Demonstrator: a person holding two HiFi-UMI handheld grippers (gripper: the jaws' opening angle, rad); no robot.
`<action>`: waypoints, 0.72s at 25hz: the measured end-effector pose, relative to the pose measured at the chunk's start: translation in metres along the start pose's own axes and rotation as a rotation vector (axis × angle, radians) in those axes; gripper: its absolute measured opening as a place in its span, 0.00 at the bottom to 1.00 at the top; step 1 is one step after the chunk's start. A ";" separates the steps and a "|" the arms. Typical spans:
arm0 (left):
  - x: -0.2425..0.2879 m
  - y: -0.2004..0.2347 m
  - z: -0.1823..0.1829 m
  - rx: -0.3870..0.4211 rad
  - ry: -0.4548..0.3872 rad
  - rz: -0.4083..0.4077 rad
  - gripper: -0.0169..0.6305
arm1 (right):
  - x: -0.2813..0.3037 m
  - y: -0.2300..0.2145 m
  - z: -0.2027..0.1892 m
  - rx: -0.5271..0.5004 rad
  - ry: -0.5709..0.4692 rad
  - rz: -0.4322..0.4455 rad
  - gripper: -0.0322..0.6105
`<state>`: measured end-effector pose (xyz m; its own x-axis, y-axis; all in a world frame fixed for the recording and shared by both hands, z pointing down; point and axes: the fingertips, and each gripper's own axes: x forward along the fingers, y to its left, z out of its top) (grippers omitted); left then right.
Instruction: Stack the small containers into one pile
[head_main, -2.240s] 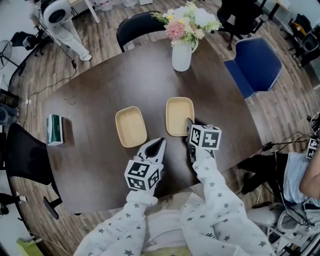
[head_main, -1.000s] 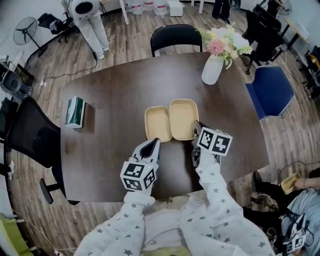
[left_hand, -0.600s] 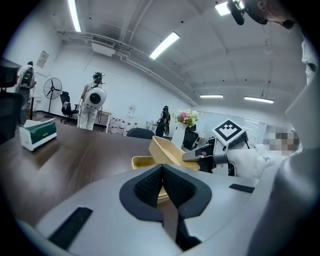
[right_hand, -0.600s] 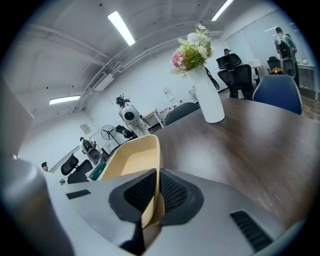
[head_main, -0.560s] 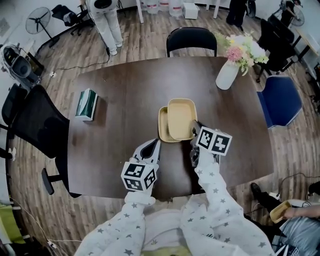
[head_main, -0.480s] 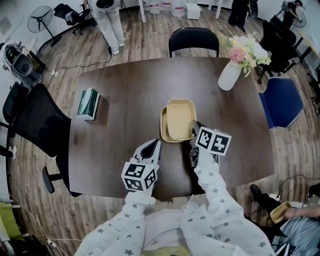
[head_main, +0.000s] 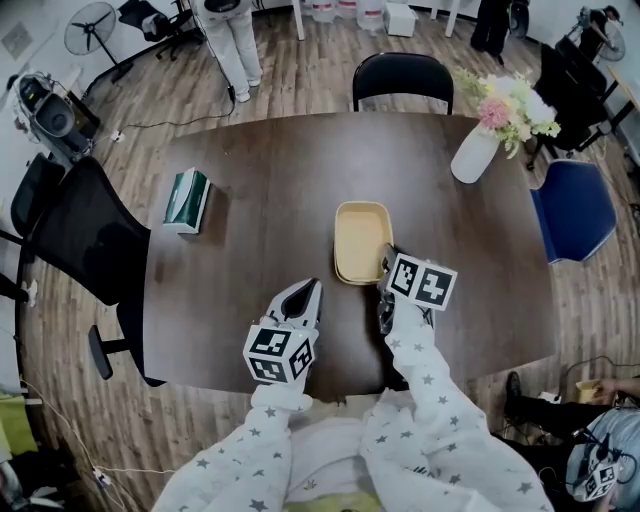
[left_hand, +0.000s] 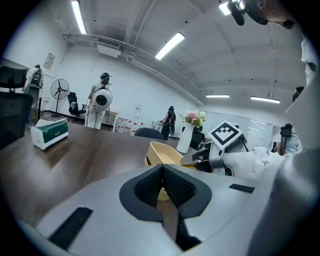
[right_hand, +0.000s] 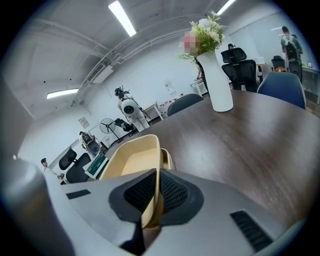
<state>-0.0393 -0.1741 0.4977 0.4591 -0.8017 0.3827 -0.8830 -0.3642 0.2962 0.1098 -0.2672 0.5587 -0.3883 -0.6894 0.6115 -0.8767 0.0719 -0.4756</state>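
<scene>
The upper container (head_main: 361, 240) is nested in the lower container (right_hand: 168, 157), near the vase (head_main: 473, 155).
Its rim is clamped by the right gripper (head_main: 385, 258) fingers (right_hand: 137, 195); the left gripper (head_main: 311, 288) fingers (left_hand: 150, 187) are pressed together.

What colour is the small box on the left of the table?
Dark green on top with a white lower part; the box shows best in the left gripper view.

The top container (head_main: 361, 240) is pale yellow, the table (head_main: 260, 170) dark brown woodgrain, the tissue box (head_main: 187, 199) green and white, the vase (head_main: 473, 155) white, the sleeves (head_main: 425, 370) pale with grey stars.
</scene>
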 end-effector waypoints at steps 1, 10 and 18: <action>0.000 0.001 -0.001 -0.001 0.002 0.000 0.06 | 0.001 0.000 -0.002 -0.001 0.003 -0.008 0.10; 0.001 0.007 -0.006 -0.004 0.016 -0.009 0.06 | 0.009 -0.004 -0.013 -0.016 0.012 -0.062 0.10; 0.003 0.007 -0.008 -0.005 0.025 -0.014 0.06 | 0.011 -0.003 -0.015 -0.071 0.024 -0.069 0.11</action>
<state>-0.0435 -0.1754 0.5076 0.4734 -0.7846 0.4003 -0.8762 -0.3727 0.3056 0.1036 -0.2638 0.5761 -0.3326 -0.6772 0.6563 -0.9191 0.0766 -0.3866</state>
